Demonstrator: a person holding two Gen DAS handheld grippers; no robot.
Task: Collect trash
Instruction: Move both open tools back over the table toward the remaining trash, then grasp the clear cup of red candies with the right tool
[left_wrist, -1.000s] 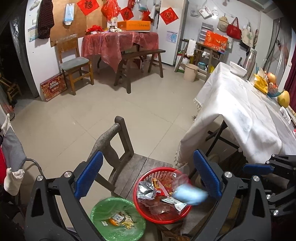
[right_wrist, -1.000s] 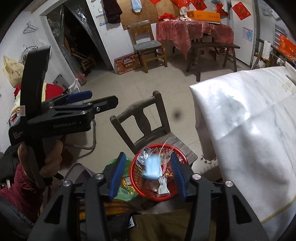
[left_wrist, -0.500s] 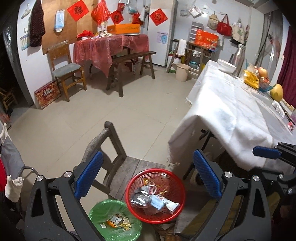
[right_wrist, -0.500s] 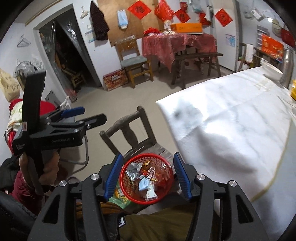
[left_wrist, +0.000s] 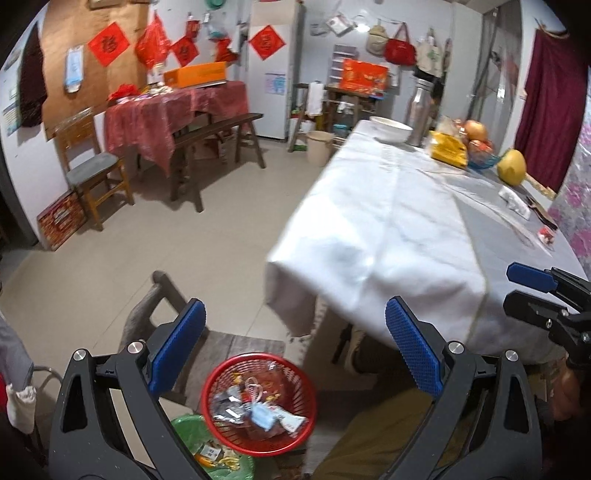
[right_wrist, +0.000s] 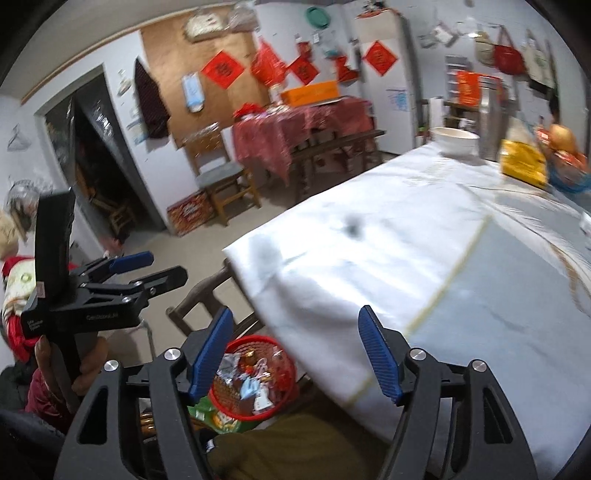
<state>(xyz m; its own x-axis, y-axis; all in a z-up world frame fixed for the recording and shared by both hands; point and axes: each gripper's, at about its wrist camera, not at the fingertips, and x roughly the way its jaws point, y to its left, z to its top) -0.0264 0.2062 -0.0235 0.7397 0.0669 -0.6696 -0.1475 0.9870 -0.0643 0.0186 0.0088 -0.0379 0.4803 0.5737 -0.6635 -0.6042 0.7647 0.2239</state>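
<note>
Hovering both grippers above the red basket (left_wrist: 260, 402) of wrappers, we look for the next scrap on the white-clothed table (left_wrist: 391, 221).

Our left gripper (left_wrist: 293, 356) has its jaws wide apart with nothing between them; our right gripper (right_wrist: 295, 354) is opening its jaws, also with nothing in them. The basket sits on the wooden chair (left_wrist: 166, 317) below and just ahead of both, beside a green bin (left_wrist: 192, 432), with collected trash already inside. What looks like remaining litter, a small red scrap (left_wrist: 546, 234) and a pale crumpled piece (left_wrist: 515, 199), lies far along the table's right edge, ahead and to the right of the jaws. We judge the right hand nearer to it, since that gripper already hangs over the cloth's near corner.
</note>
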